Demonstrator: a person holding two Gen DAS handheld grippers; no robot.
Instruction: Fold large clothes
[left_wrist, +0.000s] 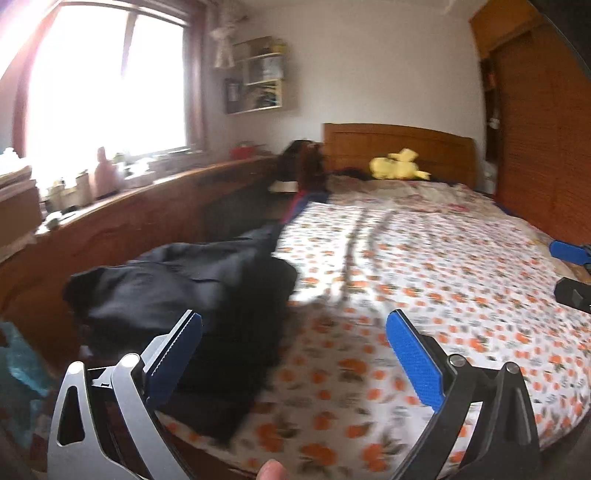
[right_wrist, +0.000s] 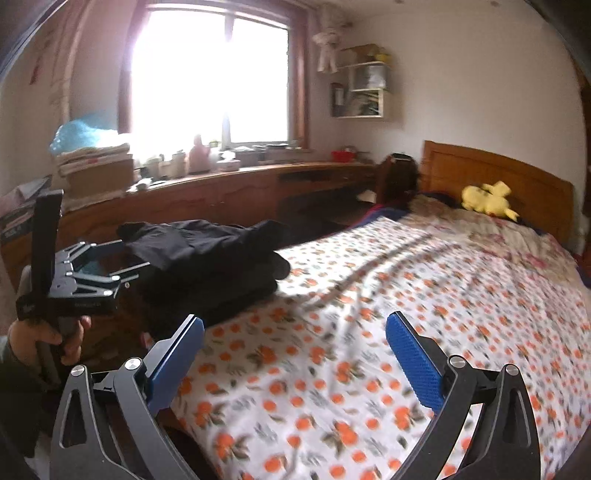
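Both wide open, nothing between the pads: left hand-held gripper (left_wrist: 293, 341), right hand-held gripper (right_wrist: 295, 341). One dark navy fabric garment (left_wrist: 192, 291), bunched and partly folded, lies centre-left of frame on the left edge of one bed with an orange-flower print sheet (left_wrist: 424, 280). One yellow plush toy (left_wrist: 397, 168) at the wooden headboard (left_wrist: 399, 147). One hand (right_wrist: 44, 339) holds the left unit, lower left of the right view.
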